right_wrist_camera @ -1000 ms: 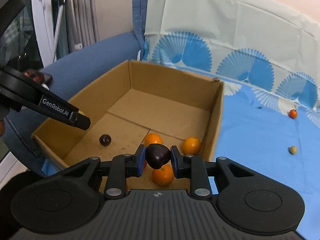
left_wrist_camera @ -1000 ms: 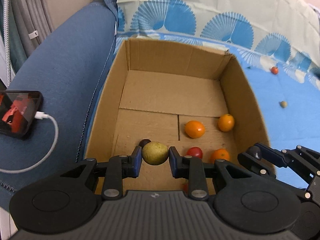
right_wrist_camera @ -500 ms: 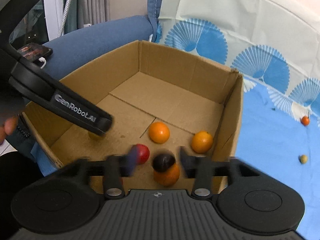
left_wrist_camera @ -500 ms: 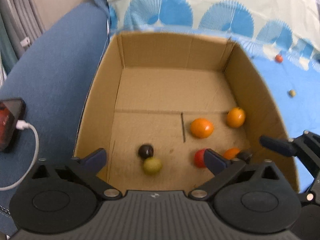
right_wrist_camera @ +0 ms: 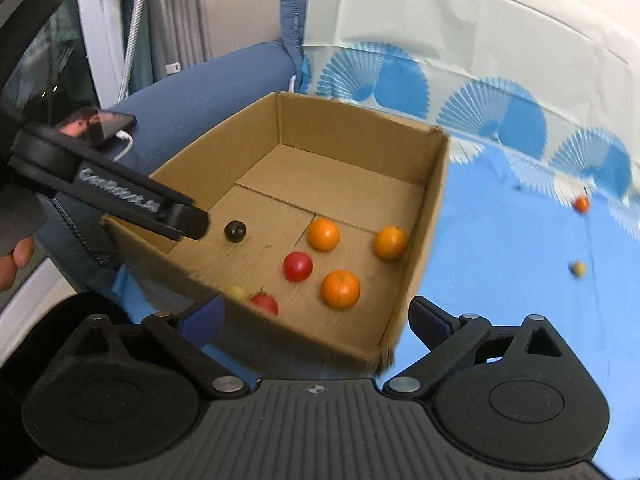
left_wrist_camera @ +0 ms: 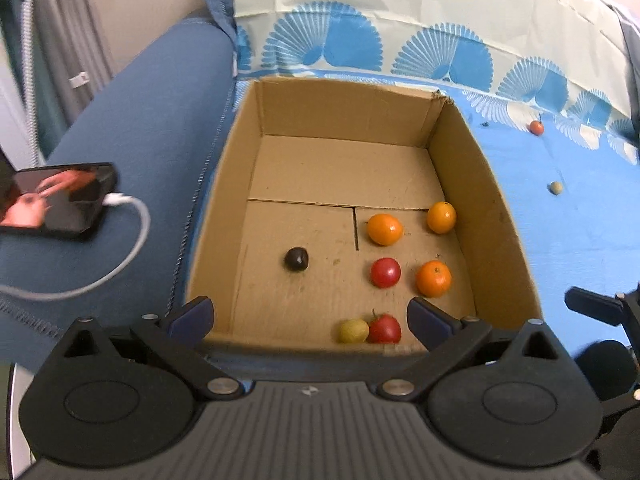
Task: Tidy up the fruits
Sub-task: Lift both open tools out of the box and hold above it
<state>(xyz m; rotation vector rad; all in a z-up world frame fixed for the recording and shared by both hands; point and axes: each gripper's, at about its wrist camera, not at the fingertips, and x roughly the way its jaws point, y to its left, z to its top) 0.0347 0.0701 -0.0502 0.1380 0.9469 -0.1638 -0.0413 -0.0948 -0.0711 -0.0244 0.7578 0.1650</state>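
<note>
A cardboard box (left_wrist_camera: 224, 216) (right_wrist_camera: 436, 216) sits on the blue sofa and holds several fruits: three oranges (left_wrist_camera: 384, 229) (right_wrist_camera: 340, 288), two red fruits (left_wrist_camera: 385, 272) (right_wrist_camera: 298, 266), a yellow-green fruit (left_wrist_camera: 353, 331) (right_wrist_camera: 237, 291) and one dark plum (left_wrist_camera: 296, 259) (right_wrist_camera: 235, 231). My left gripper (left_wrist_camera: 310, 318) is open and empty above the box's near edge. My right gripper (right_wrist_camera: 316, 320) is open and empty at the box's near right corner. Two small fruits lie on the blue cloth: a red one (left_wrist_camera: 536, 127) (right_wrist_camera: 581, 203) and a yellowish one (left_wrist_camera: 555, 187) (right_wrist_camera: 578, 268).
A phone (left_wrist_camera: 52, 200) with a white cable (left_wrist_camera: 120, 248) lies on the blue sofa arm left of the box. A patterned blue cloth (left_wrist_camera: 580, 232) covers the seat to the right. The left gripper's finger (right_wrist_camera: 120, 200) crosses the box's left wall in the right wrist view.
Both grippers opened and dropped their fruit into the box: the left let go of the yellow-green fruit, the right of a dark plum. Both have pulled back and up.
</note>
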